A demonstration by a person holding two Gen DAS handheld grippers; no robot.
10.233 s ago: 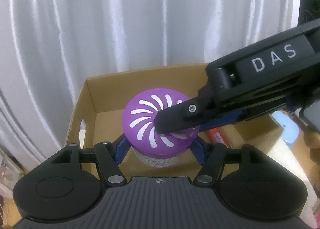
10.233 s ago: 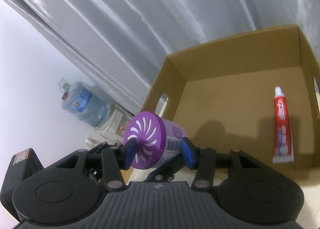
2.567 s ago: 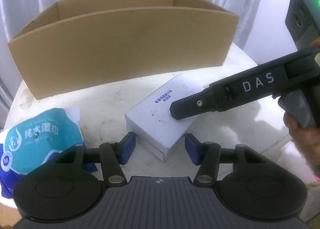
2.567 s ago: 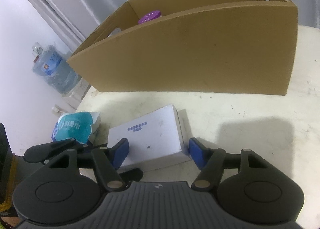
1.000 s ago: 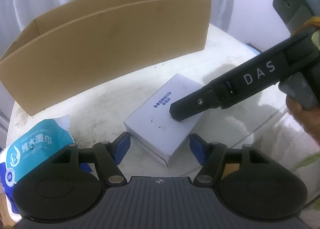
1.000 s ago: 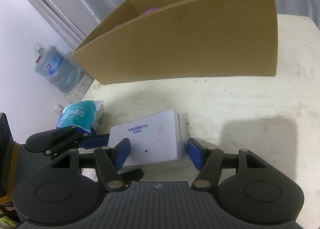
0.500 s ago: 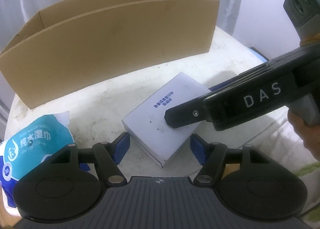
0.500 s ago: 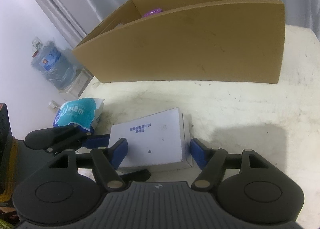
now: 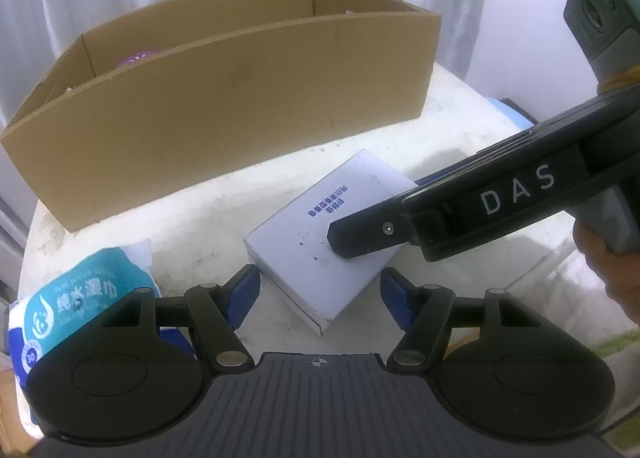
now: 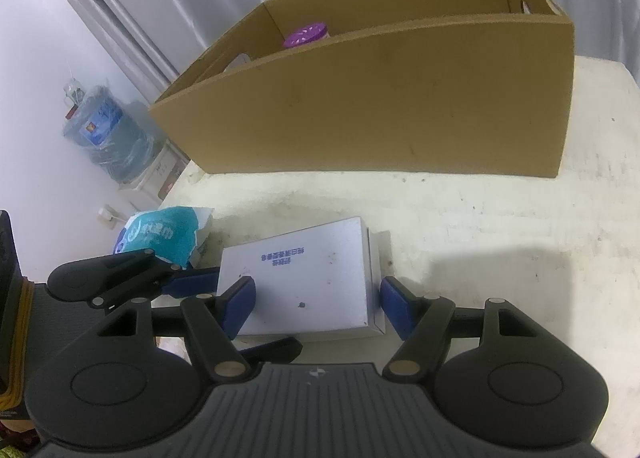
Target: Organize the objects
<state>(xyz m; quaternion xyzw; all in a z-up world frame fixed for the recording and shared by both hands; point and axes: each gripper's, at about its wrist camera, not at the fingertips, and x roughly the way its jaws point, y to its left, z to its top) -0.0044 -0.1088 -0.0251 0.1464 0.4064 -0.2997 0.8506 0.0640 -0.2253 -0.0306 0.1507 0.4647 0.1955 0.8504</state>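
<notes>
A flat white box [image 9: 320, 242] [image 10: 308, 278] with blue print lies on the white table [image 10: 480, 218]. My left gripper [image 9: 320, 298] is open, its blue pads to either side of the box's near corner with small gaps showing. My right gripper [image 10: 316, 302] is open too and straddles the box's short end, its right pad just clear of the side. In the left wrist view one right-gripper finger [image 9: 360, 234] lies over the box's top. In the right wrist view a left-gripper finger [image 10: 120, 274] reaches in at the box's left edge.
A long cardboard box [image 9: 240, 90] [image 10: 400, 98] stands behind, with a purple-lidded jar [image 10: 306, 34] inside. A teal tissue pack [image 9: 80, 298] [image 10: 164, 234] lies left of the white box. A water bottle [image 10: 104, 126] stands beyond the table's edge. A hand [image 9: 612, 270] holds the right gripper.
The right gripper's pads have spread a little wider around the white box, and its finger reaches further over the top. The box stays where it was.
</notes>
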